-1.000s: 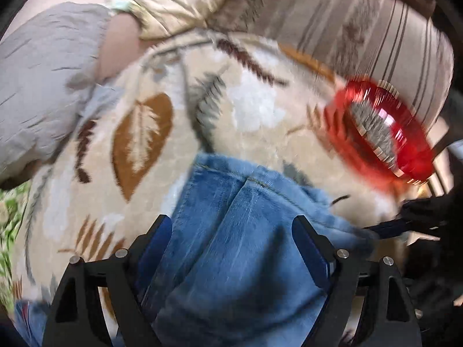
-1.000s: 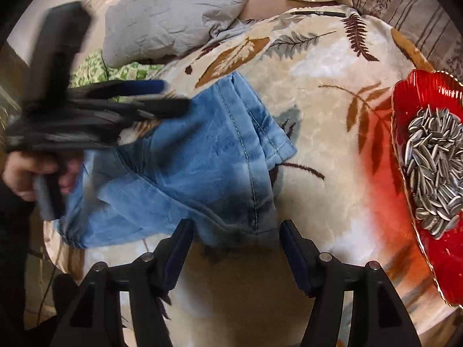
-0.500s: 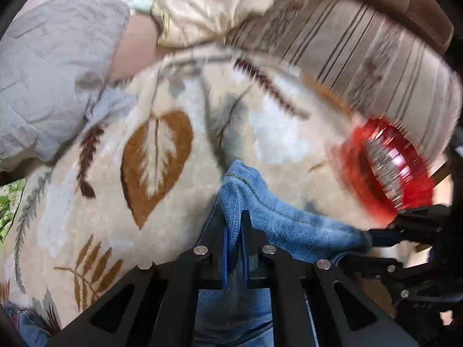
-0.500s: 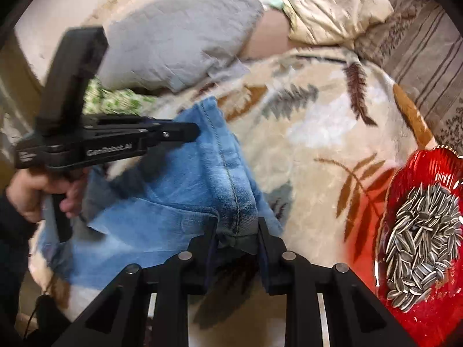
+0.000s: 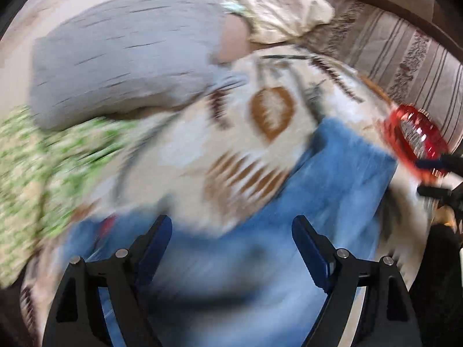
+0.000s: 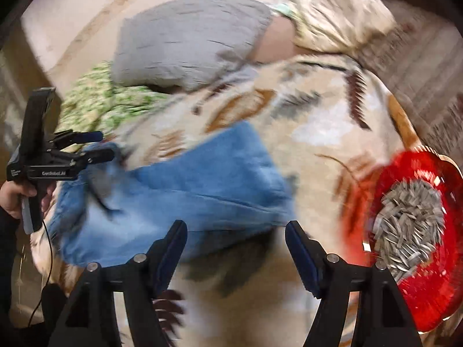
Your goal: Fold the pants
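Both spread wide and empty: left claw [image 5: 231, 231], right claw [image 6: 235, 237]. Just ahead, blue pants [image 6: 179, 190] lying folded over once on the leaf-print blanket [image 6: 318, 121], rumpled, likely another fold and smoothing left. Farther right, red dish [image 6: 416, 225] of seeds.

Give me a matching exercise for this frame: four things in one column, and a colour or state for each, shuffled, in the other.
Things:
1. pants
2. plate
3. pillow
4. right claw

Colour or state:
A. grey
B. open, holding nothing
C. red, holding sunflower seeds
D. blue denim, lying on the leaf-patterned blanket

Pairs: 1-D, 2-C, 3-A, 4-B
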A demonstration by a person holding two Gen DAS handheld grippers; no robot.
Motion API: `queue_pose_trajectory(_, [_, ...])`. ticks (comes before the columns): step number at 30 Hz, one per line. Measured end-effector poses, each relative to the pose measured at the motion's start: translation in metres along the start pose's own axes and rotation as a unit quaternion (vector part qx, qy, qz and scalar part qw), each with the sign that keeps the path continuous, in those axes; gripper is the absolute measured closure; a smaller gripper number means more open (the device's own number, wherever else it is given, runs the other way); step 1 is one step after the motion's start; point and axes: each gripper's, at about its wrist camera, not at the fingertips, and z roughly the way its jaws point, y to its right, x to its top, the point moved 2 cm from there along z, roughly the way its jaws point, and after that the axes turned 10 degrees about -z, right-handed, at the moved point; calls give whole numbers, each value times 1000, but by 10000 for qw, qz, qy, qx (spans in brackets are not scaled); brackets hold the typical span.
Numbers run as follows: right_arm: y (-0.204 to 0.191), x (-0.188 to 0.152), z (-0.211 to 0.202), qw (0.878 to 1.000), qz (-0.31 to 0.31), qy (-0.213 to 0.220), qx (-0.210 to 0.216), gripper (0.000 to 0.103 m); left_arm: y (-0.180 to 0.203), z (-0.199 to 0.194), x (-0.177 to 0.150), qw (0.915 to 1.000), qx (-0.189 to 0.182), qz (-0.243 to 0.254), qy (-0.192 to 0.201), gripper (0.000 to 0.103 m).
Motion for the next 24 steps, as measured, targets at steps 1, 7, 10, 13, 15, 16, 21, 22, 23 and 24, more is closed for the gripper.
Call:
queue_pose_trajectory(1, [-10,4,1,9999,-103,21,84,30,-16,-20,-16,9999,153,-65,-43,18])
queue_pose_trajectory(7, [-80,27,26,9935,-847,-7,754,30,-54,-89,-78,9984,550,36,-125,18])
queue_pose_trajectory(10, [-106,35,43,9894,-1074,-96,971,30,-59,-91,-94,9985,512,162,-50,18])
queue_pose_trajectory(13, [-123,39,58,9862,-1326,-232,968,30,-54,-63,-88,9995,312,-12,67,18])
queue_pose_trajectory(15, [-128,42,69,9841,-1463,-333,950,30,-51,-41,-75,9994,12,-341,89,18])
queue_pose_trajectory(16, [-130,44,76,9832,-1514,-392,944,30,-51,-32,-69,9985,-109,-524,70,18])
queue_pose_trajectory(21, [-138,58,112,9794,-1704,-602,906,31,-70,37,-26,9671,-1026,-2300,-352,19])
queue_pose_trajectory(22, [-138,59,118,9789,-1711,-620,926,36,-74,54,-16,9606,-1024,-2539,-477,23])
queue_pose_trajectory(23, [-139,61,126,9783,-1724,-673,935,49,-74,68,-11,9601,-866,-2579,-643,30])
queue_pose_trajectory(24, [-139,61,133,9776,-1739,-753,920,59,-72,83,-9,9611,-731,-2526,-842,56])
